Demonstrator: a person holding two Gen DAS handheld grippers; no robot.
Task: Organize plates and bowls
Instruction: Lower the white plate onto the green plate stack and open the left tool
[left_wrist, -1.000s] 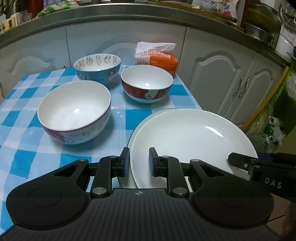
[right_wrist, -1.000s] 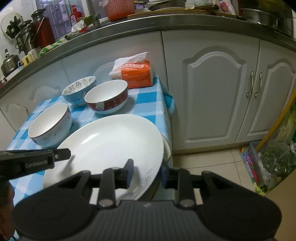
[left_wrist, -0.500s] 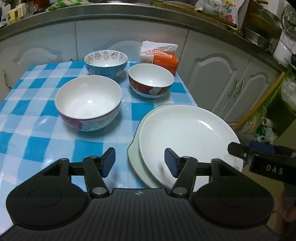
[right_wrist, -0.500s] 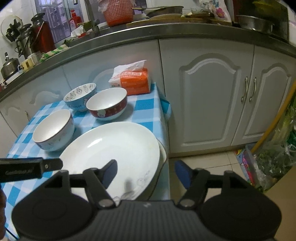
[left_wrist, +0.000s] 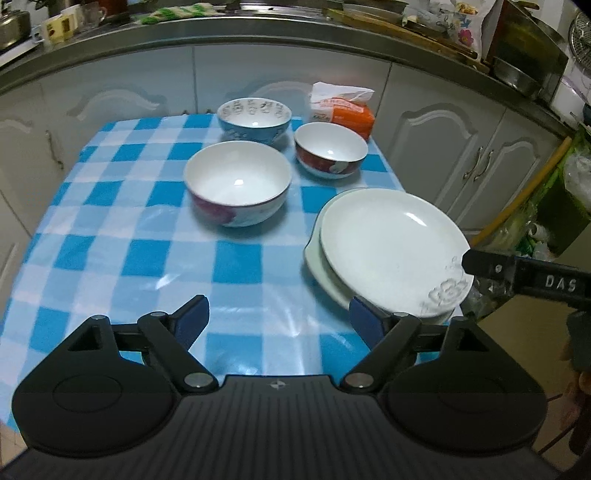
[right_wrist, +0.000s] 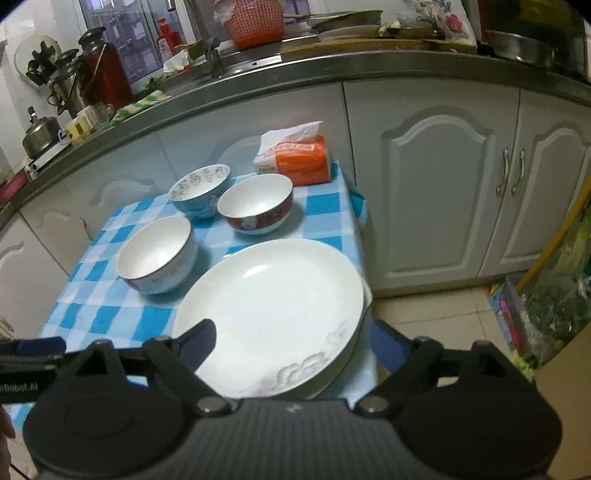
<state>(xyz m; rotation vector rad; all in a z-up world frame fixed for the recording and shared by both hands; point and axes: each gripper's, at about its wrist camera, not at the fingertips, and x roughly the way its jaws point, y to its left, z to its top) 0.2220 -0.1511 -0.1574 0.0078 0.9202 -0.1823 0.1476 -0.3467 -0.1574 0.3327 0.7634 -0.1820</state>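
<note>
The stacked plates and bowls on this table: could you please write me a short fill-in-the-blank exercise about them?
1. The white plate rests on top of another ____.
2. The number of bowls on the checked tablecloth is ____.
3. The tissue pack behind the red bowl is coloured ____.
4. The bowl nearest the cabinets is the ____ bowl.

Missing words: plate; three; orange; blue
</note>
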